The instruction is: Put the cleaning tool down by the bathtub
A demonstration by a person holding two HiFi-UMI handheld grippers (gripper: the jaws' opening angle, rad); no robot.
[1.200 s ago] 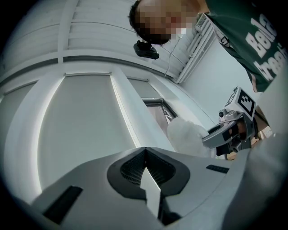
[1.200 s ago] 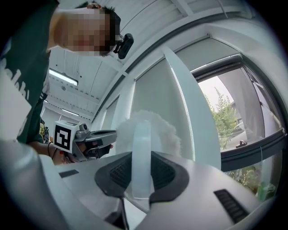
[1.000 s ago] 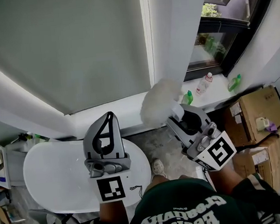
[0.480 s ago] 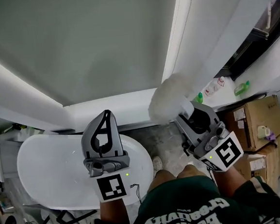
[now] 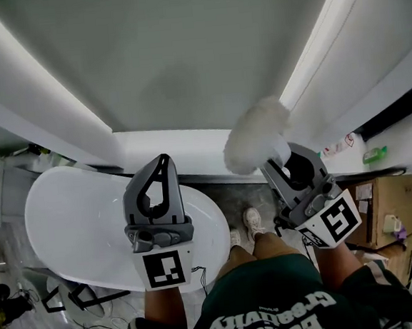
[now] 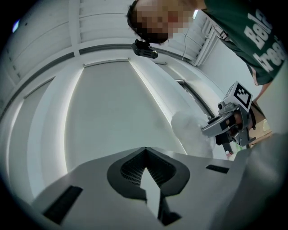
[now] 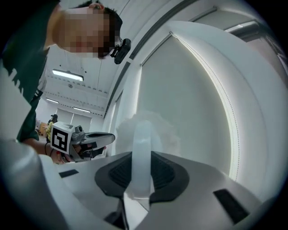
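Note:
The cleaning tool is a fluffy white duster [image 5: 256, 136] on a pale translucent handle [image 7: 143, 152]. My right gripper [image 5: 283, 159] is shut on that handle and holds the duster head up, to the right of the bathtub and well above the floor. In the right gripper view the fluffy head [image 7: 155, 128] shows just past my right gripper [image 7: 141, 158]. The white oval bathtub [image 5: 68, 222] lies at the lower left. Above its right end my left gripper [image 5: 164, 160] hangs shut and empty, its tips meeting [image 6: 145, 150]. The left gripper view shows the duster [image 6: 186, 125] too.
A cardboard box [image 5: 382, 206] stands on the floor at the right, with a green bottle [image 5: 373, 155] on the ledge above it. The person's feet [image 5: 252, 220] are on the grey floor between bathtub and box. Clutter [image 5: 11, 313] lies at the lower left.
The view has swung away from the window, which has slid out at the right with most of its bottles. Both grippers keep their stance and the duster stays held.

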